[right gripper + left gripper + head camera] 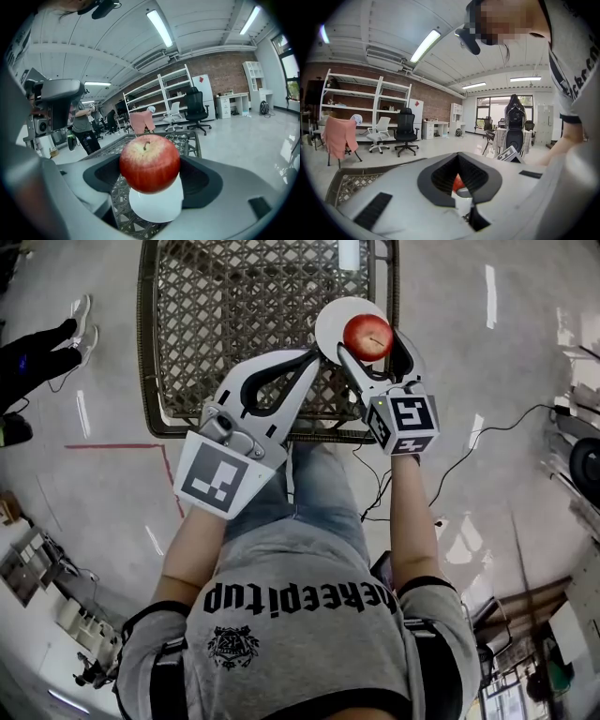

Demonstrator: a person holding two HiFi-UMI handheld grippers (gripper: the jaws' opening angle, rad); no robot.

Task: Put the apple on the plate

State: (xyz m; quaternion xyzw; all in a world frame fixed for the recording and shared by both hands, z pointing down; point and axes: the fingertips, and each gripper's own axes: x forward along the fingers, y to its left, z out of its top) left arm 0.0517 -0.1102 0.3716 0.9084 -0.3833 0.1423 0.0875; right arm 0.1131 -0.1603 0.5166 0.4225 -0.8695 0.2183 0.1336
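Right tool [373, 345] is clamped on the apple [367, 337]: in the right gripper view its jaws stand apart w/ the red apple [150, 161] btw them, one dark pad at each side, stem up. The apple is directly over the white plate [330, 317]. In that view the plate [157, 206] shows just under the fruit. Can't tell if the apple rests on it or hangs just above.

The plate sits on the lattice worktop [234, 296], at its right side near the front edge.

Right forearm [412, 521] runs nearly straight fwd from the body, elbow low, marker cube [405, 423] facing up, and the jaws reach over the worktop's front edge to the plate.

Left tool [312, 357] is closed and empty. In the left gripper view its jaws [458, 154] meet at the tips and leave only the loop-shaped hole btw the pads. Through that hole a bit of the apple [458, 183] and the plate rim [465, 191] show. Left forearm [192, 549] angles fwd and inward toward the right. Its large marker cube [220, 474] is tilted, and the tips end just beside the plate's near-left rim. Contact w/ the plate can't be made out.

Both arms are bare below short grey sleeves and held out in front of the torso.

At the head view's left, another person's leg and white shoes [80, 320] stand on the floor, well apart from the worktop.
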